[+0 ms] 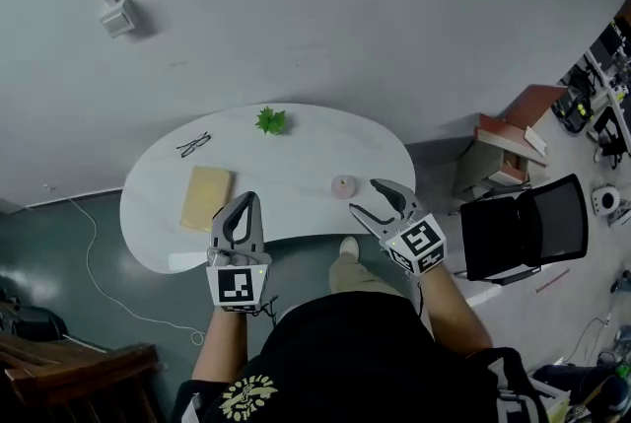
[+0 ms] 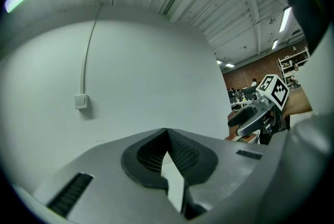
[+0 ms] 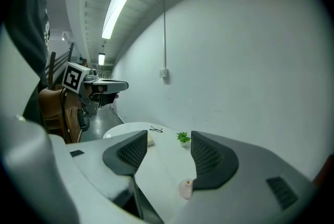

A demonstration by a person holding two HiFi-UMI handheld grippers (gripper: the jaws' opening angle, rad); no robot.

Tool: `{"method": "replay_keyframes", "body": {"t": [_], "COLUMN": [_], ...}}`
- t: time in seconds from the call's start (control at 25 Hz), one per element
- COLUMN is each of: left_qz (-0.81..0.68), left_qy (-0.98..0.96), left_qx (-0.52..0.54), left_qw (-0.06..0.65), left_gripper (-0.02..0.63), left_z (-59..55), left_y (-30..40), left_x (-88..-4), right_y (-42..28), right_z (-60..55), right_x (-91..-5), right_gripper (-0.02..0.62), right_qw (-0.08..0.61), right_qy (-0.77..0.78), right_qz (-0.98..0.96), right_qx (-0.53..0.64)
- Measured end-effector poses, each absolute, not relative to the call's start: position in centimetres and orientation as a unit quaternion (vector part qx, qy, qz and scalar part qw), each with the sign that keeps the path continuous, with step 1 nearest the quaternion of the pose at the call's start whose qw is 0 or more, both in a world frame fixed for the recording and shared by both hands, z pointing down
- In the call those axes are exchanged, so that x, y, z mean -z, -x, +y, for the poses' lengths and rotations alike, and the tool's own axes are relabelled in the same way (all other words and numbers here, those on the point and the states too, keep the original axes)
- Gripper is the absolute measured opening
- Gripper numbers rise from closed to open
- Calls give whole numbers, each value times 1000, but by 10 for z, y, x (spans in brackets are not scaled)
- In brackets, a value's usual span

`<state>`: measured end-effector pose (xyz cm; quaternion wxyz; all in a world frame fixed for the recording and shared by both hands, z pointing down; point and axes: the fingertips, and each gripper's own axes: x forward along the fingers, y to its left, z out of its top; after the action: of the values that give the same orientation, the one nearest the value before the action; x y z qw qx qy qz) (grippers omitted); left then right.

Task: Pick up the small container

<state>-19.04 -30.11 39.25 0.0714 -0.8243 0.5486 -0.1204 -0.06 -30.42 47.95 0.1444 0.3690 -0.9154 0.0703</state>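
So we've got the small container point(image 1: 343, 186), a little pinkish one, sitting upright on the white kidney-shaped worktop point(image 1: 296, 150), toward its near right side. Our right claw point(image 3: 168, 138) is spread wide with nothing between the jaws. It hangs over the near edge of the worktop, and from the head view the container sits just to the left of its tips, close but apart. In the right gripper view the container peeks out low down, right beside the right-hand jaw. Our left claw point(image 2: 167, 133) is pressed together at the tips and pinching nothing. It's up over the near left edge and points at the plain grey wall point(image 2: 156, 71), so the container doesn't show in its view. Also on the worktop: a small green plant point(image 1: 271, 121) near the far edge, a pair of glasses point(image 1: 193, 144) at the far left, and a flat tan slab point(image 1: 206, 198), maybe a notebook, just beyond the left claw. A black office chair point(image 1: 527, 229) stands off to our right.
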Motion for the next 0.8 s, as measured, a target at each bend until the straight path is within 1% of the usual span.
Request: {"method": "replay_keyframes", "body": {"t": [0.16, 0.32, 0.6, 0.8], "left_qz": [544, 539, 542, 541], "left_qy": [831, 832, 830, 828], "left_qx": [98, 113, 130, 146], "left_qw": [64, 60, 28, 16], "left_gripper": [5, 5, 5, 5], "left_z": [-328, -352, -389, -409], "left_y": [171, 156, 150, 143], "left_x": [-392, -406, -437, -459], "right_y": [0, -3, -1, 5], "right_z": [-330, -353, -385, -397], "right_x": [-500, -536, -603, -638], "right_gripper": [272, 271, 270, 270], "right_qw": [145, 172, 222, 234], "right_qy": [-350, -337, -312, -288], "right_qz": [-923, -922, -918, -920], "right_qx": [-71, -80, -104, -125]}}
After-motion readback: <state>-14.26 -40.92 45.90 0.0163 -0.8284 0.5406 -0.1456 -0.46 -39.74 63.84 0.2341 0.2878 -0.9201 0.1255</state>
